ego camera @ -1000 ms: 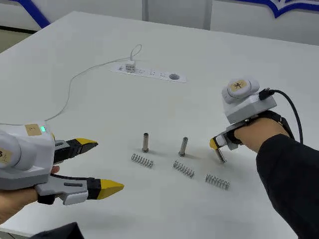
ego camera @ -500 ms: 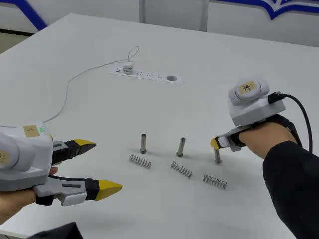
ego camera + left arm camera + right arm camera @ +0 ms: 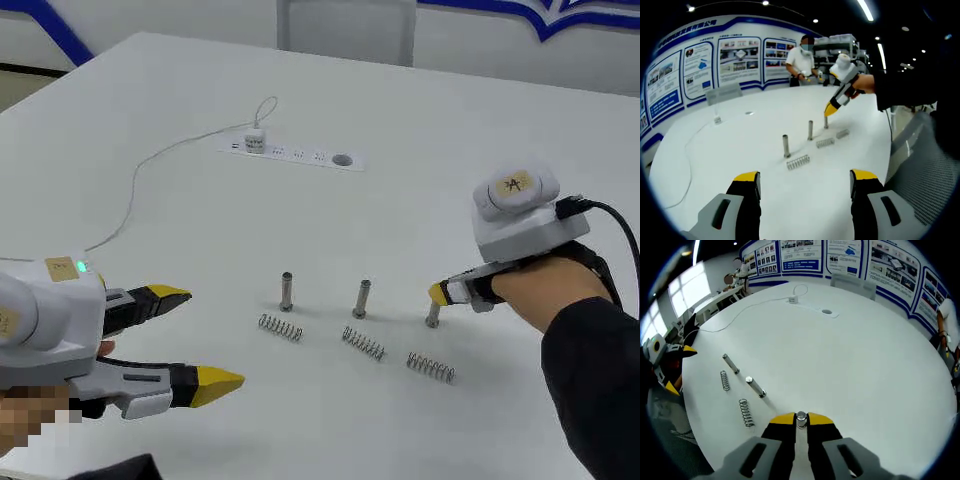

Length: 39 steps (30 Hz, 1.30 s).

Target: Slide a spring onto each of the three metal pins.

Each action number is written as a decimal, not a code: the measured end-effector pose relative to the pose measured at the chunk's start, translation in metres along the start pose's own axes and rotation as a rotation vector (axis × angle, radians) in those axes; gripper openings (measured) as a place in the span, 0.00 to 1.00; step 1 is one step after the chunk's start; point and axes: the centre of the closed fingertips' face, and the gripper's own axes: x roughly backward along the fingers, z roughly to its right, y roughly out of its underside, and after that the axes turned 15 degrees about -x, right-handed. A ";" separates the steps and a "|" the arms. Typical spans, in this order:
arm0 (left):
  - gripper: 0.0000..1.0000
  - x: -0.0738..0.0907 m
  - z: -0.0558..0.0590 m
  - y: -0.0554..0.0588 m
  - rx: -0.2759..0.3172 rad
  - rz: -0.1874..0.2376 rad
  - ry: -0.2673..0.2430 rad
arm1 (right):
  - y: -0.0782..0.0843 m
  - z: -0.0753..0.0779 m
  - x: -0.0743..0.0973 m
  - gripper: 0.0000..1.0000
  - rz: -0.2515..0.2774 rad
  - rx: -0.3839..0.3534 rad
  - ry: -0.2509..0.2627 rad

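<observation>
The white table (image 3: 450, 130) carries the whole set in one row.

The left gripper (image 3: 212, 337) hovers at the near left, jaws spread wide and empty, probably ready to fetch a spring. The right gripper (image 3: 438, 293) is closed on the head of the right pin (image 3: 432, 316), apparently to steady it upright.

The left pin (image 3: 287, 291) and middle pin (image 3: 362, 298) stand free. The left spring (image 3: 280, 327), middle spring (image 3: 363, 344) and right spring (image 3: 430, 367) each lie flat just before a pin, none threaded.

One second ago the right pin leaned; it now stands vertical.
</observation>
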 end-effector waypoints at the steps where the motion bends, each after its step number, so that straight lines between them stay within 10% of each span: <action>1: 0.74 0.000 0.000 0.000 0.000 -0.001 0.001 | 0.001 0.000 0.000 0.09 -0.002 0.000 -0.001; 39: 0.74 0.000 0.000 0.000 0.000 0.001 -0.001 | -0.002 -0.005 0.016 0.17 0.056 0.091 -0.029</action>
